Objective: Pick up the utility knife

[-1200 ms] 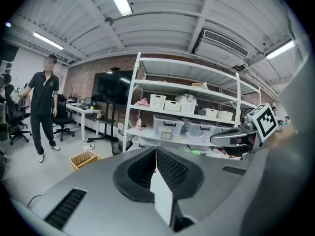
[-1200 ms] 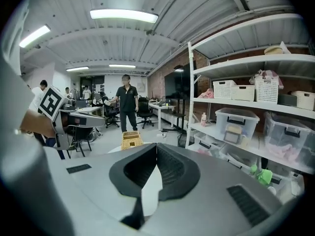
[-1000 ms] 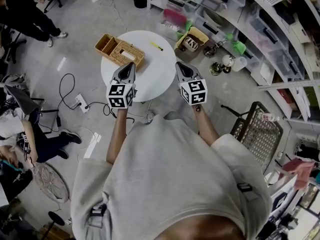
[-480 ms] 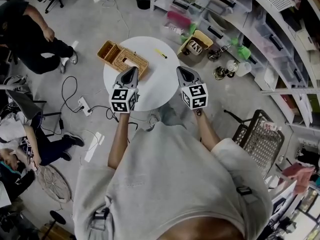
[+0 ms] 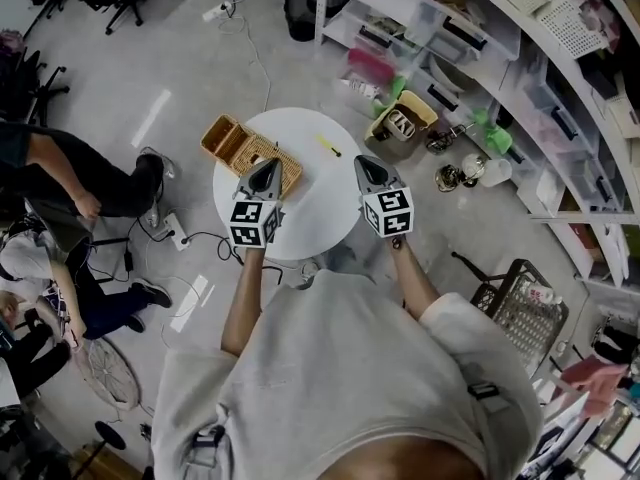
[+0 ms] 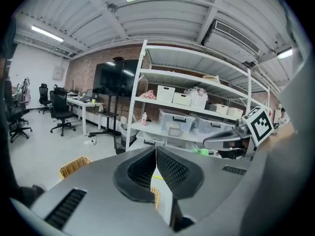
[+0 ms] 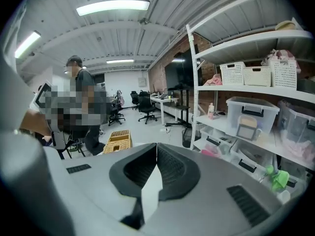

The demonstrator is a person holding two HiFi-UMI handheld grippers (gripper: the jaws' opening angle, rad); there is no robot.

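Note:
The yellow utility knife [image 5: 330, 146] lies on the far side of the round white table [image 5: 310, 208]; in the left gripper view it shows only as a yellow sliver [image 6: 156, 177] below the jaws. My left gripper [image 5: 268, 165] hovers over the table's left part beside the wicker basket [image 5: 250, 148], jaws shut and empty. My right gripper [image 5: 362, 160] hangs over the table's right edge, short of the knife, also shut and empty. In the gripper views the left gripper [image 6: 156, 149] and the right gripper [image 7: 156, 145] each show jaws pressed together.
Shelves with plastic bins [image 5: 500, 68] run along the right, with a box [image 5: 400, 128] on the floor behind the table. Cables and a power strip [image 5: 165, 226] lie on the floor at left. A person [image 5: 80, 173] stands at left; a wire rack [image 5: 520, 308] is at right.
Both grippers have moved forward and a little down, further over the table, still shut. The person at left has shifted. The knife has not moved.

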